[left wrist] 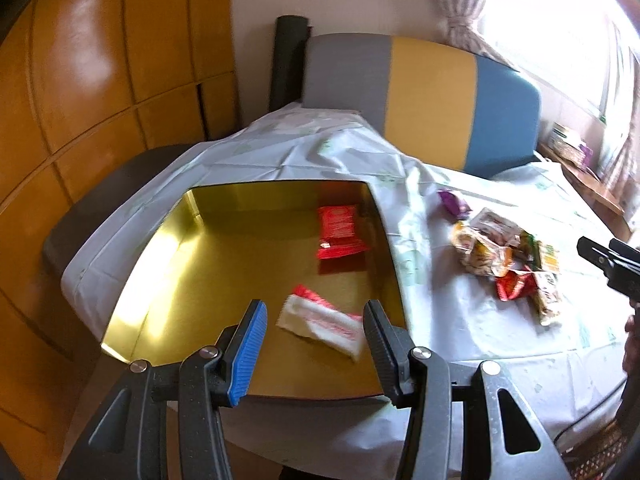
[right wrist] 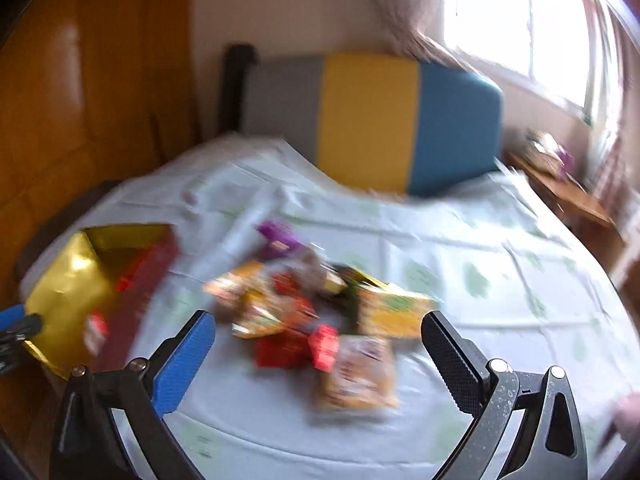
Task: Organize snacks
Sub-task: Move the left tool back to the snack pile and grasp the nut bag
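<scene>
Snacks [left wrist: 508, 256] lie in a loose heap on the white cloth-covered table [left wrist: 460, 320], right of the gold-lined box [left wrist: 168, 272]. Two are already in the box: a red packet [left wrist: 340, 230] near its far wall, a white-and-red packet [left wrist: 324, 322] near the front. A purple packet [left wrist: 454, 202] sits apart behind the heap. Right wrist view is motion-blurred; no print on any wrapper is legible in either view. Left gripper [left wrist: 314, 330] hangs over the box, jaws parted, the white-and-red packet seen between them, pads not touching it. Right gripper [right wrist: 320, 344] spread wide over the heap, nothing grasped. Box's near edge is hidden behind the left gripper. Bare cloth lies right of the heap.
</scene>
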The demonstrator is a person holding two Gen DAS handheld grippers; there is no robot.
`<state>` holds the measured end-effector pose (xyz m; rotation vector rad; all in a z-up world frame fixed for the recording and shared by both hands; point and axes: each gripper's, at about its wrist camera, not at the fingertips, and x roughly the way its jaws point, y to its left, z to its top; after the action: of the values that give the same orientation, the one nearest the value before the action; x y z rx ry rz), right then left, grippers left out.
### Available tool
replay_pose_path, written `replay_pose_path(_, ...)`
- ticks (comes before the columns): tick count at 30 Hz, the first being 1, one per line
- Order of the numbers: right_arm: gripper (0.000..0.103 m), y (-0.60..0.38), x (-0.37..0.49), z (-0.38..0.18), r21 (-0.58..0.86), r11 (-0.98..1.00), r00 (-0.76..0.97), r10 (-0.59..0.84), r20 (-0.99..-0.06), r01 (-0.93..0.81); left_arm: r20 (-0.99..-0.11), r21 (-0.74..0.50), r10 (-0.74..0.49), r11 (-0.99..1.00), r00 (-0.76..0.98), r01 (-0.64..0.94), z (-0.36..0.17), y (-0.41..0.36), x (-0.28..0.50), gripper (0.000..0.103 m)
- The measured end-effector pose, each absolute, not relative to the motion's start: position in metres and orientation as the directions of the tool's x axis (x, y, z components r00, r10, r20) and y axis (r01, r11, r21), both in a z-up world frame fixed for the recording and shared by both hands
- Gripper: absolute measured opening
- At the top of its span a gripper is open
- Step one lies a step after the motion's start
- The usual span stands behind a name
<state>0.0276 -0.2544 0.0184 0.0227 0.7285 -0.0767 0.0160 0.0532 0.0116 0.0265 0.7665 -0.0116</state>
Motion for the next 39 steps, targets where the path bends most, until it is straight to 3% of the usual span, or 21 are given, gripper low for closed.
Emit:
replay_pose_path(13, 0.103, -0.358, 0.039, 0.005, -0.011, 0.993, 0.643, -0.083, -0.761, 0.115, -0.753, -0.027, -0.195, 0.964, 0.629, 0.265, 0.023, -0.027, 0.038, 0.051)
replay_pose_path(18, 0.103, -0.373, 0.046, -0.011, 0.079, 0.986, 0.611, -0.03, -0.791, 0.15, -0.805, -0.079, -0.243, 0.948, 0.542, 0.307, 0.008, -0.067, 0.065, 0.051)
replay_pose_path(24, 0.103, -0.384, 0.045, -0.007, 0.185, 0.97, 0.633, 0.043, -0.773, 0.16, -0.864, -0.213, -0.285, 0.954, 0.414, 0.211, -0.022, -0.09, 0.113, 0.051)
replay_pose_path(31, 0.103, -0.381, 0.047, -0.006, 0.191, 0.969, 0.627, 0.054, -0.777, 0.153, -0.876, -0.319, -0.313, 0.947, 0.368, 0.047, -0.05, -0.1, 0.158, 0.067)
replay_pose_path(33, 0.103, -0.381, 0.047, -0.006, 0.19, 0.97, 0.626, 0.057, -0.777, 0.149, -0.878, -0.327, -0.306, 0.945, 0.368, 0.007, -0.055, -0.101, 0.168, 0.073)
replay_pose_path(39, 0.103, -0.379, 0.047, -0.006, 0.183, 0.973, 0.621, 0.058, -0.782, 0.14, -0.892, -0.315, -0.277, 0.948, 0.357, -0.05, -0.067, -0.104, 0.194, 0.074)
